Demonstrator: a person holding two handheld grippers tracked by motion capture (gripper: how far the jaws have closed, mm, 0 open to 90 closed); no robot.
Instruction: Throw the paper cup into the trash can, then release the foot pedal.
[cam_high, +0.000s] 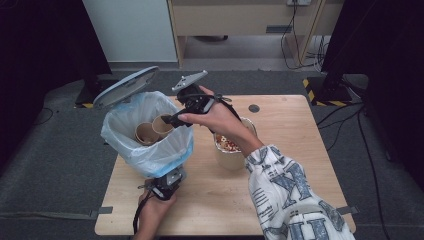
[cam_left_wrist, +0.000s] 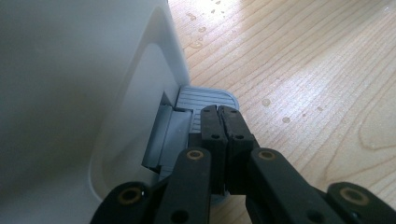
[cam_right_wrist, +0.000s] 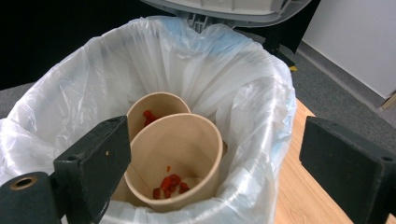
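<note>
I hold a hand-held gripper in each hand. My left hand-held gripper is low down by the near edge of the tabletop, toward its left corner. Its jaws are pressed tight together with nothing between them. In the left gripper view, the tips rest on the grey foot pedal at the bottom of the white bin. The bin lid stands tipped up and open.

The bin stands on the left part of the tabletop. It has a clear plastic bag inside, folded over the rim. Two brown paper cups lie in the bag, touching each other. In the right gripper view, the nearer cup leans against the farther cup. Both have bits of red food stuck inside.

My right hand-held gripper is over the bin, at its right rim. Its jaws are wide apart and hold nothing. The nearer cup sits below and between them, but the jaws do not touch it.

A bigger paper bowl stands near the middle of the tabletop, just right of the bin. It has red and white food in it. My right arm in a white sleeve with blue letters passes over it.

There are small drops of water on the wood near the pedal.
</note>
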